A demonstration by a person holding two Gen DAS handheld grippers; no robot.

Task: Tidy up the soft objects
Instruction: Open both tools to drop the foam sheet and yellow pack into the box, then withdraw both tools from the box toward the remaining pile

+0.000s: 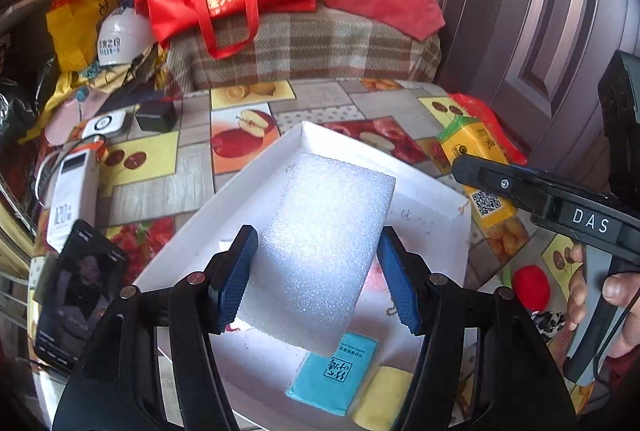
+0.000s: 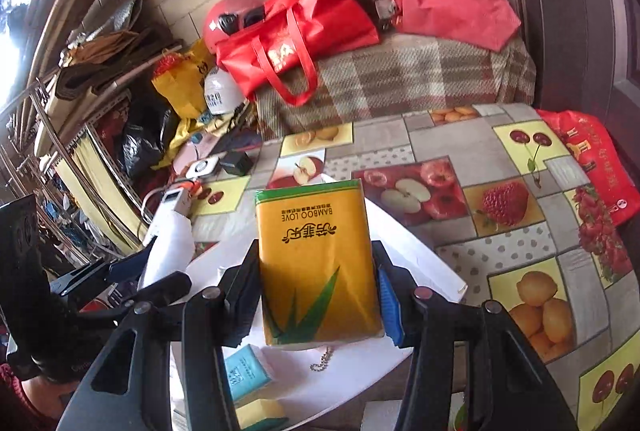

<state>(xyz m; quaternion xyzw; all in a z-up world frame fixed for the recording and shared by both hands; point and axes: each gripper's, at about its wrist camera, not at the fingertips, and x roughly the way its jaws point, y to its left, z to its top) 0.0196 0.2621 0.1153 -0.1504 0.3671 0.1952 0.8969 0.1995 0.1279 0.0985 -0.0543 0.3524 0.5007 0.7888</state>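
Gripping: left jaws clamp the foam block (image 1: 324,251) sideways – right jaws pinch the tissue pack (image 2: 320,263)

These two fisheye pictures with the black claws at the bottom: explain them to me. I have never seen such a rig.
There is no robot here. A person holds a hand-operated two-finger gripper in each hand, and each gripper carries a camera looking forward along its fingers.

The left wrist view shows the left gripper clamped on a white foam block above a white tray. A blue tissue pack and a yellow sponge lie in the tray.

The right wrist view shows the right gripper clamped on a yellow tissue pack.

All this is above a table under a fruit-print cloth.
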